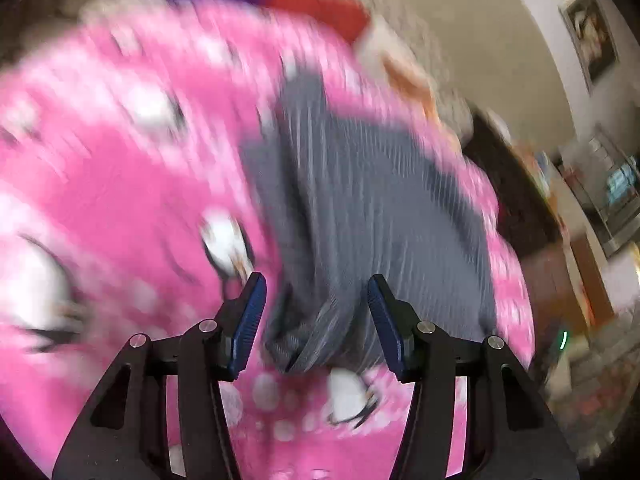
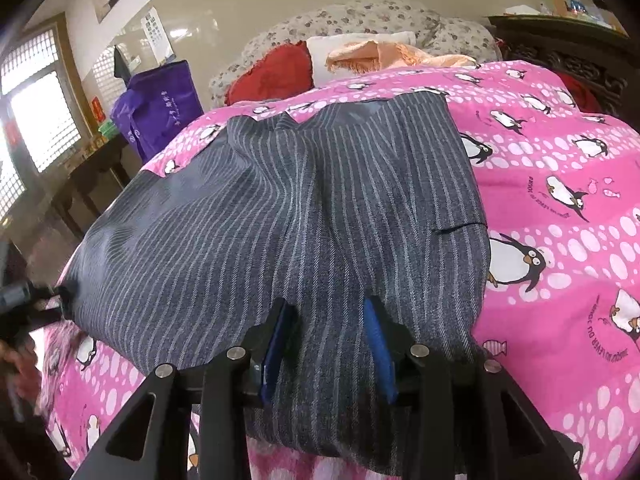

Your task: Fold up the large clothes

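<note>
A grey pinstriped garment (image 2: 320, 200) lies spread on a pink penguin-print bedspread (image 2: 560, 184). My right gripper (image 2: 332, 320) has its jaws apart, with the garment's near edge bulging between the blue pads (image 2: 376, 344). My left gripper (image 2: 60, 296) shows at the far left of the right wrist view, at the garment's left corner. In the blurred left wrist view the left gripper (image 1: 316, 292) is open, with a bunched end of the grey garment (image 1: 360, 200) lying between and just beyond its pads.
At the head of the bed are a red pillow (image 2: 276, 72), an orange cloth (image 2: 380, 56) and a floral quilt (image 2: 360, 20). A purple bag (image 2: 160, 108) stands on a dark table at left. Dark carved furniture (image 2: 568, 48) is at right.
</note>
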Available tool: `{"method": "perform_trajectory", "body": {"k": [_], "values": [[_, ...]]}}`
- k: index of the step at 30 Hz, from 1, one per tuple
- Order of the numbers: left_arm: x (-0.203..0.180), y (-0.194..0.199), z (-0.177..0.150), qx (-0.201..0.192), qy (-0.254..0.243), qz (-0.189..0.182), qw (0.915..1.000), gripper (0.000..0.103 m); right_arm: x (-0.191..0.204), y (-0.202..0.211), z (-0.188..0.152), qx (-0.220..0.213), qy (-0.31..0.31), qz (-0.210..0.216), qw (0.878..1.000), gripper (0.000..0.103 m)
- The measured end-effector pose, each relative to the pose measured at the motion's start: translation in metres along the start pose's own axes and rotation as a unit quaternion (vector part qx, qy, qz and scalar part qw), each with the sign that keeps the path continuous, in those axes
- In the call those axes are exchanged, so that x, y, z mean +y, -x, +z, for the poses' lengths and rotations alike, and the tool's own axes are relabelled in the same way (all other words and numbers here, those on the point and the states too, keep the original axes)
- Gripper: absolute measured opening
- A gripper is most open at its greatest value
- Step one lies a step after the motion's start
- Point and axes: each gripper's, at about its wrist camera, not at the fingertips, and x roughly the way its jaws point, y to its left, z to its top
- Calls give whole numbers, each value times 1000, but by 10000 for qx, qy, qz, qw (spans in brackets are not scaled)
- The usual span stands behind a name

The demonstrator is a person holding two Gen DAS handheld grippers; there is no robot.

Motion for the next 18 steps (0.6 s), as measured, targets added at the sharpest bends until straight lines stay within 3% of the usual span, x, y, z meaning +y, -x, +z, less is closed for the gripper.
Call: {"method": "perform_trajectory", "body": {"k": [2,4,7,9,13,14,15,18], "values": [[-30,24,12,-428,-370,170,9983,70,-2,1,-3,-103,-21,68,9999,38],[-70,27,19,-614,-1002,266,9927,73,-3,2,-4,-132,-46,105,9998,39],[-104,0,20,-519,-1315,332,9894,73,-2,1,-2,-87,17,228,9997,48],[-108,-29,16,-379,-1276,647,9890,73,0,0,-2,-76,129,300,9994,52],[-76,-101,-17,228,-1641,1526,9743,73,0,1,-5,-152,262,376,9988,53],[-69,-103,-28,4,-1825,1576,9705,77,-1,1,-6,-167,245,416,9987,53],[-65,-99,-32,-164,-1789,1512,9720,77,-2,2,-6,-178,227,464,9985,53],[-66,-99,-31,-129,-1763,1573,9716,78,-2,3,-8,-196,263,487,9983,53]]}}
